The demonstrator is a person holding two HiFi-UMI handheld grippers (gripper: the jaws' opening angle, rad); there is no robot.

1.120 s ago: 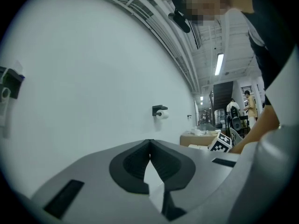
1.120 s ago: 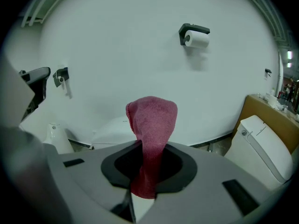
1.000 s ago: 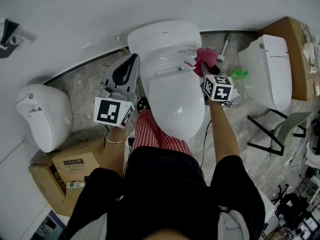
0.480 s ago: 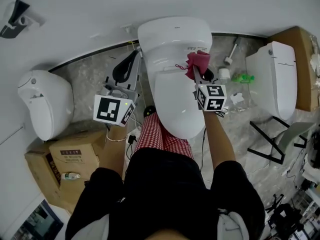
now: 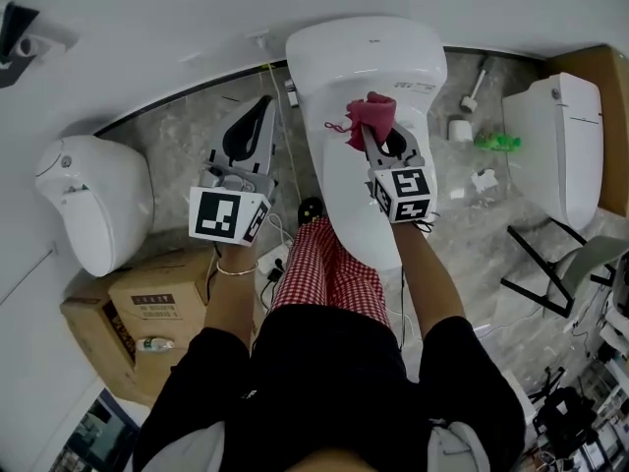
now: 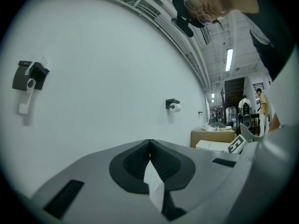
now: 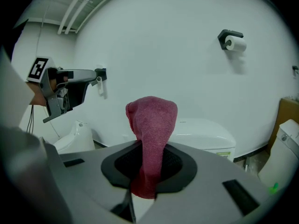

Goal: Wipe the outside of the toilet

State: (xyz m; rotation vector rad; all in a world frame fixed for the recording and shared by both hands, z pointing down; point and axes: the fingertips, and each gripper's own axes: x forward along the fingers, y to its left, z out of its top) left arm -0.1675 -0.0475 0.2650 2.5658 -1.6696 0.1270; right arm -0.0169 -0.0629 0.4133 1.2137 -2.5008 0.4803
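Grey marbled floor [image 5: 177, 150], white toilet [image 5: 369, 57], cardboard boxes [image 5: 147, 313], white roll [image 5: 460, 130]

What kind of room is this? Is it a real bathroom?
Likely a workshop mock-up, not a home bathroom: a middle toilet, left toilet and right toilet share one wall, beside cardboard boxes.

Crumpled pink cloth [image 5: 371, 116] above closed white toilet [image 5: 356, 59]

toilet [image 5: 364, 77] front — hidden by person's leg [image 5: 329, 278] | box [image 5: 616, 146] — cut off at edge
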